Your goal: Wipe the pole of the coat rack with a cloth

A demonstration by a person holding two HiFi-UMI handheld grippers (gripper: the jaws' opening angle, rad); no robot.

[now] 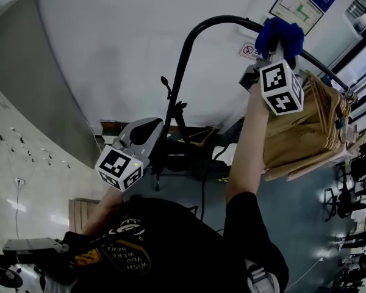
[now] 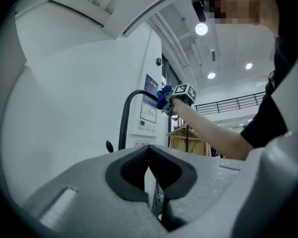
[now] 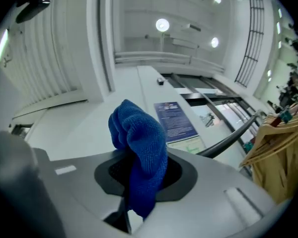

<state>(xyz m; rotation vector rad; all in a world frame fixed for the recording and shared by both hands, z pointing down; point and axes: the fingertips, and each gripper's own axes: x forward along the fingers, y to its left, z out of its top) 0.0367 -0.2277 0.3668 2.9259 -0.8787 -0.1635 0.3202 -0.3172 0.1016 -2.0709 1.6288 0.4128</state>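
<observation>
The coat rack's black pole rises from the floor and bends into a top bar that runs to the right. High up, my right gripper is shut on a blue cloth, which bunches out above the jaws. The cloth is right by the top bar; I cannot tell whether they touch. Lower down, left of the upright pole, my left gripper is shut with nothing in it. The left gripper view also shows the cloth far off.
Several wooden hangers hang on the bar to the right of the cloth. Small black hooks stick out from the upright. A white wall with posters stands behind. Chairs are at the far right.
</observation>
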